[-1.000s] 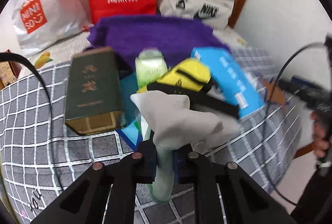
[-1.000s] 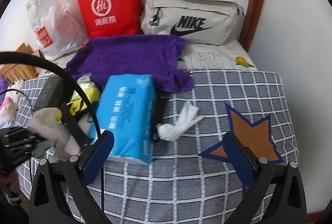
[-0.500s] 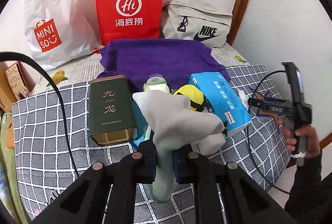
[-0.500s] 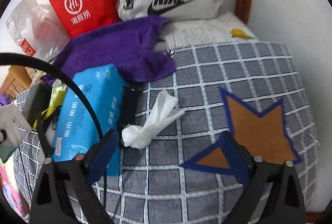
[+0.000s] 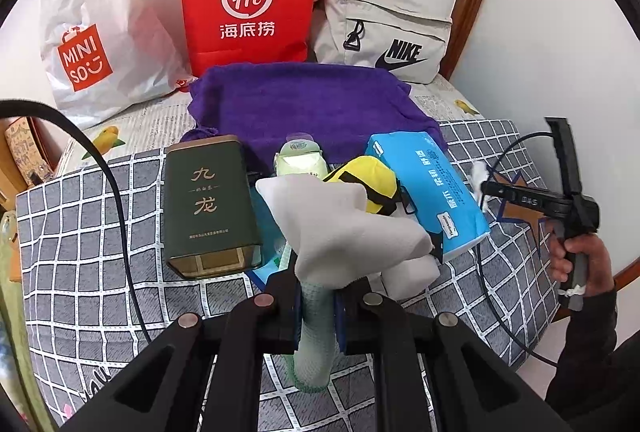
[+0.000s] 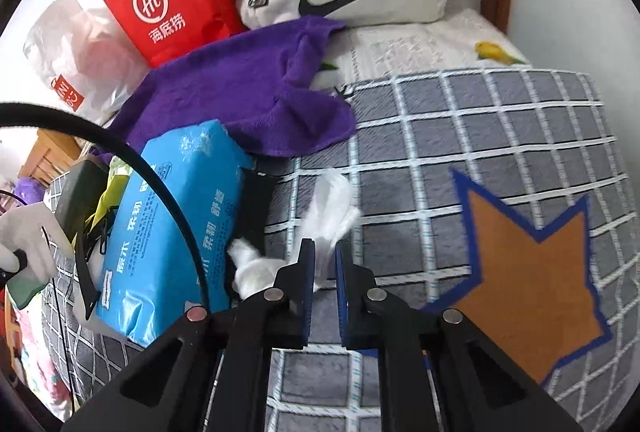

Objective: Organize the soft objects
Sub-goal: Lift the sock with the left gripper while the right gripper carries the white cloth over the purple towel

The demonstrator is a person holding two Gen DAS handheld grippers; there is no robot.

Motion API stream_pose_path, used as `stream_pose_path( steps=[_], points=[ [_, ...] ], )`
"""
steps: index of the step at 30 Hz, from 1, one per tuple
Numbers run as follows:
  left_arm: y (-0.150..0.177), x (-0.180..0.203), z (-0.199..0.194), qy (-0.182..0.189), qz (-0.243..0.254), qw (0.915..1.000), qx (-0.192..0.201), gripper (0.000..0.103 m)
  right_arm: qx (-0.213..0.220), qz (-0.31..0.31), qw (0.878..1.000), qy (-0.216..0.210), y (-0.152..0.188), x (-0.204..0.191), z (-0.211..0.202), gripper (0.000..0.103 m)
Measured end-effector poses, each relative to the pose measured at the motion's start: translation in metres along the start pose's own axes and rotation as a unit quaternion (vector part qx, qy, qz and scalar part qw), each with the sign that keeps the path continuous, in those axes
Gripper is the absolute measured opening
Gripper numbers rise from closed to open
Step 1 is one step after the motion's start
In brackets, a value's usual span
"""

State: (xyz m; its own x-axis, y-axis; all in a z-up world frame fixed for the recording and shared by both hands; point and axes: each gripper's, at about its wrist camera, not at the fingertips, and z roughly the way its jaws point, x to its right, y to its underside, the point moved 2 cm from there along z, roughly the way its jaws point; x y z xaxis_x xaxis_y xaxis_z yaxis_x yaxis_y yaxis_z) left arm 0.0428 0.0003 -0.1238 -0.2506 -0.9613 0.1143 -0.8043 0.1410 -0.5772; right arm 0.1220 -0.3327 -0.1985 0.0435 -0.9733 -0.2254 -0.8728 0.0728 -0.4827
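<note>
Pinching a crumpled white tissue [image 6: 332, 203] on the checked bed cover [image 6: 480, 135], right gripper [image 6: 325, 252], fingers clenched on its middle, beside the blue tissue pack [image 6: 176, 216]. Left gripper [image 5: 318, 292] grasping a pale sock [image 5: 344, 228], raised above the clutter. Step judged: pick-up of the tissue. Next: lift clear, carry to a grouping spot.

Left gripper [image 5: 316, 296] – black linkage arms, round silver screws, blue-padded jaws, right gripper [image 6: 325, 256] the same build, black cable looping, person's dark sleeve [image 5: 592, 348]
</note>
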Motion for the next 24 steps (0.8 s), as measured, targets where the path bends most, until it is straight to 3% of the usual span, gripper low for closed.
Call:
stream_pose_path(
  steps=[11, 14, 16, 18, 19, 22, 24],
  points=[
    [-0.022, -0.007, 0.001, 0.001, 0.0, 1.0, 0.007, 0.012, 0.038, -0.028, 0.999, 0.009, -0.017, -0.008, -0.044, 0.006],
    [-0.03, -0.008, 0.001, 0.003, 0.002, 0.9999, 0.01, 0.012, 0.02, -0.033, 0.999, 0.024, -0.023, -0.009, -0.038, 0.007],
    [-0.032, -0.008, 0.0, 0.001, 0.003, 0.9999, 0.011, 0.012, 0.01, -0.018, 1.0, 0.024, -0.023, -0.002, -0.031, 0.02],
    [-0.032, -0.009, 0.001, 0.003, 0.001, 1.0, 0.009, 0.012, 0.003, 0.01, 1.0, 0.018, -0.021, 0.008, -0.022, 0.076],
    [-0.032, -0.01, 0.003, 0.003, -0.001, 1.0, 0.006, 0.012, 0.005, 0.019, 1.0, 0.022, -0.02, 0.013, -0.018, 0.082],
    [-0.03, -0.012, 0.007, 0.004, -0.005, 1.0, -0.001, 0.012, 0.002, 0.03, 0.999, 0.027, -0.019, 0.02, 0.0, 0.078],
    [-0.029, -0.012, 0.008, 0.005, -0.005, 1.0, -0.005, 0.012, -0.021, 0.032, 0.999, 0.027, -0.017, 0.022, 0.018, 0.054]
  ],
)
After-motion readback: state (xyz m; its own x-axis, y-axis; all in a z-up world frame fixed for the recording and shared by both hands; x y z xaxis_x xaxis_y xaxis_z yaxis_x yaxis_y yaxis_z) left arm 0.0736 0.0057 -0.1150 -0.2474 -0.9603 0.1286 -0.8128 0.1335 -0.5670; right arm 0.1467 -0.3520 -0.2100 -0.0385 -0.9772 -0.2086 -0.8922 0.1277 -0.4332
